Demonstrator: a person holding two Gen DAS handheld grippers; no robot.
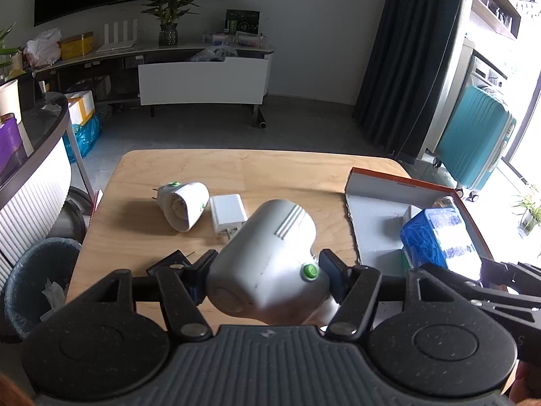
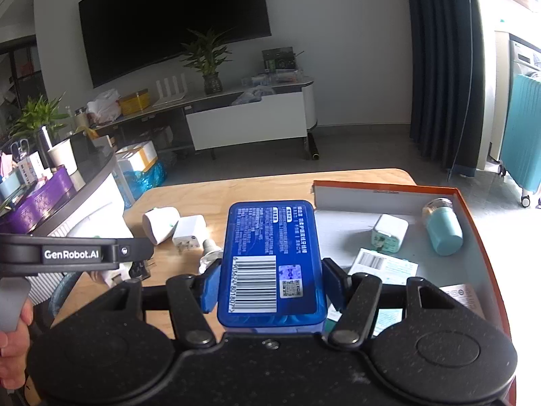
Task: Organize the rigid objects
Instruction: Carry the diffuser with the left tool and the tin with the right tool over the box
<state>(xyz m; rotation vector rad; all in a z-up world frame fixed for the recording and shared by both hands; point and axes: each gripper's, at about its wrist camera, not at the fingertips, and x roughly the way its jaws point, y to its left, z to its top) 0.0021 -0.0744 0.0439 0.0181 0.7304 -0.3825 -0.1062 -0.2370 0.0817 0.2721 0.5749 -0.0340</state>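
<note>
My left gripper (image 1: 265, 265) is shut on a white plug-in device with a green button (image 1: 270, 253), held above the wooden table (image 1: 236, 169). My right gripper (image 2: 270, 277) is shut on a blue tin with a barcode (image 2: 270, 257), held at the left edge of the orange-rimmed box (image 2: 389, 187); the tin also shows in the left wrist view (image 1: 439, 237). On the table lie a second white plug-in device (image 1: 184, 204) and a white charger (image 1: 228, 213).
Inside the box lie a white charger (image 2: 389, 231), a teal cylinder (image 2: 443, 230) and paper labels (image 2: 385, 265). A small black item (image 1: 170, 264) lies near the table's front. A bin (image 1: 37, 284) stands left of the table, a teal suitcase (image 1: 473, 138) at the right.
</note>
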